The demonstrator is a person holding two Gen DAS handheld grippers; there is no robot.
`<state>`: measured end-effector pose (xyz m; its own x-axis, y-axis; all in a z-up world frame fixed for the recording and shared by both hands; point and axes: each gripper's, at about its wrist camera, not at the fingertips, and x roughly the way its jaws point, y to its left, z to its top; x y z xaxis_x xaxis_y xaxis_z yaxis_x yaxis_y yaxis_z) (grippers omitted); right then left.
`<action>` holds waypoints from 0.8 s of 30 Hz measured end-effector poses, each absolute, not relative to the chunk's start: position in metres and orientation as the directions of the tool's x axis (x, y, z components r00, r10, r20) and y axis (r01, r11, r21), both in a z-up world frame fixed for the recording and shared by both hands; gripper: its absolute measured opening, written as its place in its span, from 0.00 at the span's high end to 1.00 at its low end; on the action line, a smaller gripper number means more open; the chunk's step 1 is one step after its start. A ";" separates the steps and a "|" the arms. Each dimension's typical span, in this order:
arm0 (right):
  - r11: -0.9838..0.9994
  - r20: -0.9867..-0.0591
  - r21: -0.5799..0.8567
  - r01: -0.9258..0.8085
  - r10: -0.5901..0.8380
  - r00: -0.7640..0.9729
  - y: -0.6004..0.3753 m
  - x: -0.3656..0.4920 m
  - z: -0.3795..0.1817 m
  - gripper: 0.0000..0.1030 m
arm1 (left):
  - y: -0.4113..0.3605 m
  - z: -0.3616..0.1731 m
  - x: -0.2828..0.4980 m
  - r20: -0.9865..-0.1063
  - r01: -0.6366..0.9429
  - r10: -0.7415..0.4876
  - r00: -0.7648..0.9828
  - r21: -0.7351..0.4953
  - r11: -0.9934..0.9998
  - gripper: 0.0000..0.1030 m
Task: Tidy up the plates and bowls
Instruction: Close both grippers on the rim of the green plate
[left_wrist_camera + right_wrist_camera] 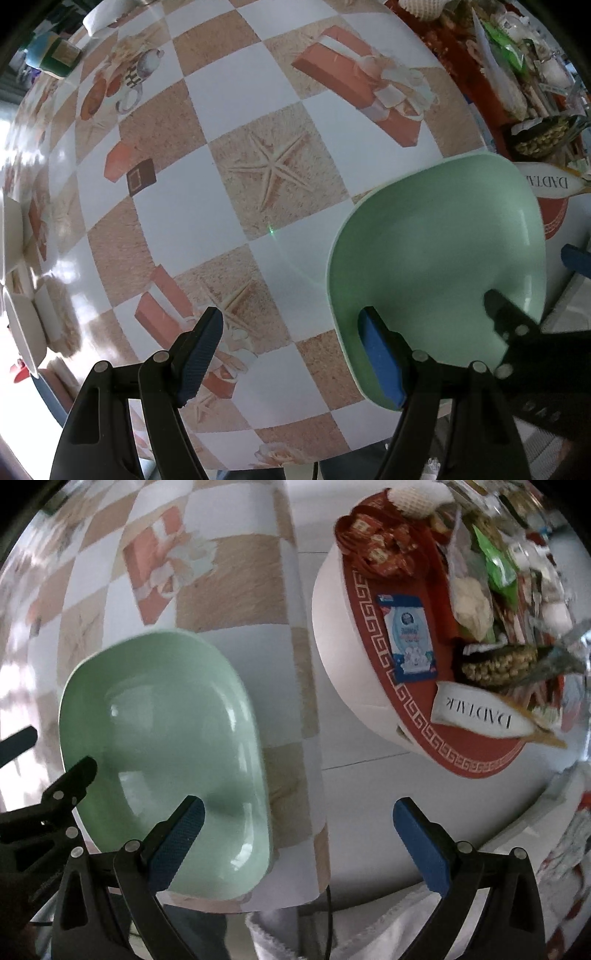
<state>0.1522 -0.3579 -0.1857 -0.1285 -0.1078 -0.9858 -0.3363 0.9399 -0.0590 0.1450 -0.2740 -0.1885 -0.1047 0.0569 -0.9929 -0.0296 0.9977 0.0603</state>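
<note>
A pale green rounded-square plate (439, 258) lies on the checkered tablecloth (221, 206) near the table's front right corner; it also shows in the right wrist view (162, 746). My left gripper (291, 354) is open, its right finger over the plate's near rim and its left finger over bare cloth. My right gripper (299, 845) is open, its left finger over the plate's near edge and its right finger beyond the table edge. Several white dishes (22, 317) sit at the table's left edge.
A round red-topped side table (417, 701) stands to the right, crowded with snack packets, a tissue pack (408, 642) and a nut bowl (498, 662). A green jar (55, 55) stands at the far left of the main table. The table's front edge (280, 904) is close.
</note>
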 end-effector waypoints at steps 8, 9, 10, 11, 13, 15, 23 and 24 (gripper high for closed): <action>0.934 -0.985 -0.052 -0.355 -0.106 -0.136 -0.340 0.144 -0.187 0.00 | -0.257 -0.190 0.139 -0.991 -0.034 0.062 -0.119 0.066 0.997 0.23; 0.932 -0.985 -0.053 -0.358 -0.108 -0.136 -0.337 0.143 -0.188 0.00 | -0.255 -0.190 0.137 -0.991 -0.030 0.066 -0.118 0.070 0.997 0.23; 0.931 -0.985 -0.054 -0.360 -0.110 -0.136 -0.335 0.142 -0.188 0.00 | -0.248 -0.187 0.133 -0.990 -0.026 0.070 -0.118 0.074 0.997 0.23; 0.931 -0.984 -0.054 -0.362 -0.111 -0.140 -0.331 0.140 -0.187 0.00 | -0.245 -0.188 0.132 -0.990 -0.026 0.072 -0.121 0.075 0.997 0.23; 0.931 -0.983 -0.050 -0.362 -0.109 -0.145 -0.325 0.136 -0.187 0.00 | -0.235 -0.187 0.127 -0.989 -0.037 0.066 -0.129 0.071 0.997 0.23; 0.930 -0.983 -0.042 -0.364 -0.104 -0.152 -0.318 0.133 -0.188 0.00 | -0.228 -0.187 0.121 -0.989 -0.044 0.064 -0.130 0.071 0.997 0.23; 0.929 -0.978 -0.021 -0.370 -0.095 -0.183 -0.283 0.117 -0.188 0.00 | -0.191 -0.184 0.101 -0.988 -0.059 0.075 -0.134 0.083 0.995 0.23; 0.929 -0.978 -0.019 -0.369 -0.094 -0.186 -0.280 0.115 -0.188 0.00 | -0.186 -0.183 0.100 -0.988 -0.059 0.076 -0.134 0.085 0.995 0.23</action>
<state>0.1148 -0.2799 -0.1875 -0.1860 -0.0940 -0.9780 -0.3687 0.9294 -0.0193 0.1002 -0.1858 -0.1833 -0.1340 0.0764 -0.9880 -0.0593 0.9946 0.0850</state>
